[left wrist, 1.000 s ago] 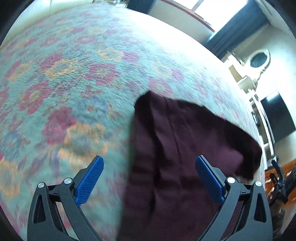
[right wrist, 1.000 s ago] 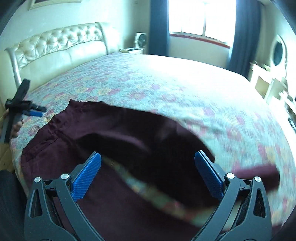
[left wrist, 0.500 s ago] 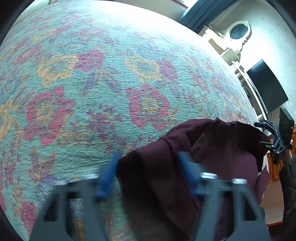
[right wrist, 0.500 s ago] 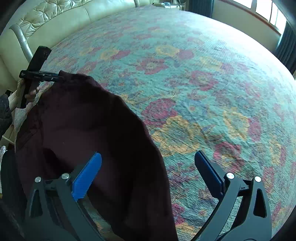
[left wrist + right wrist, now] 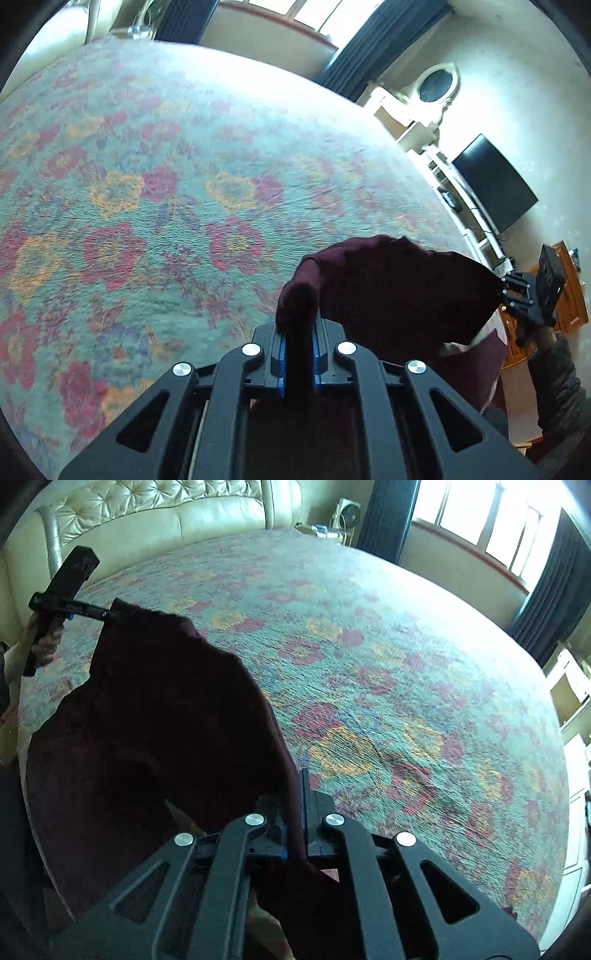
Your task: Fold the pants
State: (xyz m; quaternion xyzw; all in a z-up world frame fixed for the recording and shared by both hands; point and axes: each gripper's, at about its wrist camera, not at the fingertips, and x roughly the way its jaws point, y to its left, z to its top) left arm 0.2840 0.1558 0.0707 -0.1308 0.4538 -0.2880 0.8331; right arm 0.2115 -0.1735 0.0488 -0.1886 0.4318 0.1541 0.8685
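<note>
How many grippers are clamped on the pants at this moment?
2. The left gripper pinches one edge of the maroon pants; the right gripper pinches the opposite edge, above the floral bedspread.

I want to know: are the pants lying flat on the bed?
No, the pants hang lifted between the left gripper and right gripper.
</note>
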